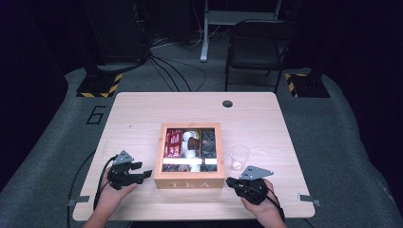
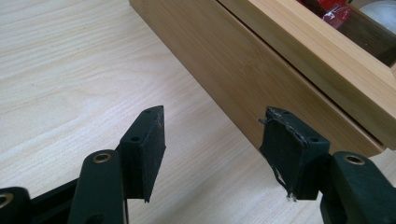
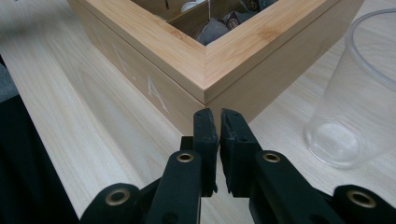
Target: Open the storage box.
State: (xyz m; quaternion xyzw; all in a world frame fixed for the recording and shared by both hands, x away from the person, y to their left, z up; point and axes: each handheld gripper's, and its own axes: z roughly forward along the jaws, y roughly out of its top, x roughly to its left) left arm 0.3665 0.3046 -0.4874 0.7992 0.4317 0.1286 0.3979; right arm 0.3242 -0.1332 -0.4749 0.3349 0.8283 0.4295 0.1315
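Note:
A wooden tea box (image 1: 190, 181) marked TEA stands at the table's middle, its windowed lid down. Through the window I see red packets (image 1: 173, 142), white items and dark sachets in separate compartments. My left gripper (image 1: 143, 169) rests on the table just left of the box's front left corner. In the left gripper view it (image 2: 212, 116) is open, nothing between its jaws, facing the box's side wall (image 2: 243, 70). My right gripper (image 1: 229, 181) sits by the front right corner; it (image 3: 218, 114) is shut on nothing, a short way off the box corner (image 3: 205, 79).
A clear plastic cup (image 1: 240, 156) stands upright right of the box, close to the right gripper, and looks large in the right gripper view (image 3: 359, 107). The light wood table (image 1: 142, 114) has a cable hole (image 1: 227, 103) at the back. A black chair (image 1: 256, 47) stands beyond the table.

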